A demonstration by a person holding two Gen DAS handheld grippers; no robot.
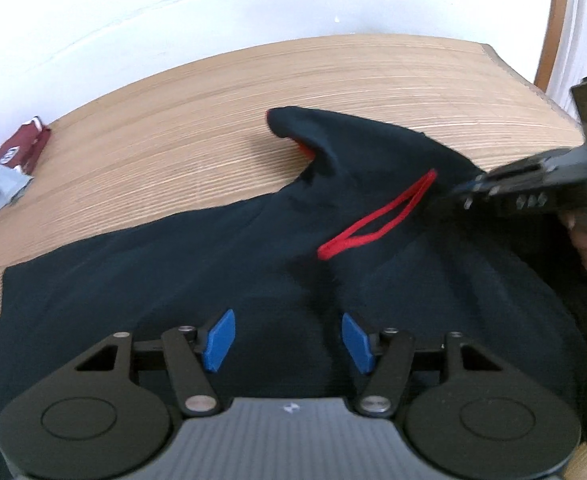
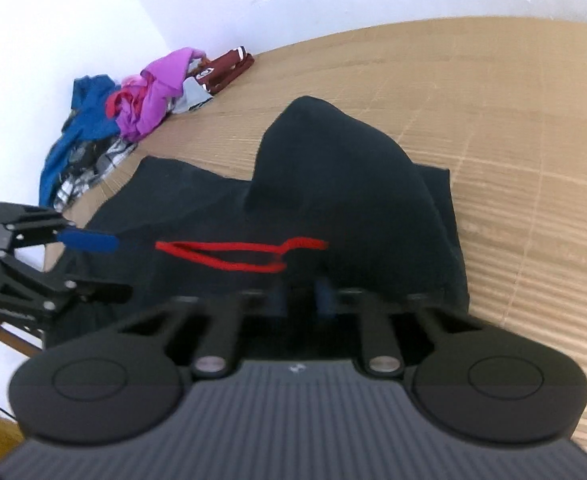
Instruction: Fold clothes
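**Right gripper pinching the black garment, left one empty above it**

Your right gripper point(image 2: 300, 294) has its blue fingers drawn close together with dark cloth between them, so it looks to be holding the black garment point(image 1: 221, 264) near the red cord point(image 2: 237, 254). Your left gripper point(image 1: 288, 340) is spread wide and holds nothing; it hangs just over the cloth. The garment lies across the wooden table point(image 1: 333, 76), its pointed end raised into a peak.

The pinch looks shallow and the view is blurred, so the cloth could slip out if you pull fast. The loose cord could catch in either set of fingers and drag the fabric crooked. With one side unheld, a lift may bunch the garment rather than fold it.

A pile of clothes point(image 2: 133, 108) sits by the wall, well apart, and blocks nothing. The two grippers are near each other, so mind a bump.
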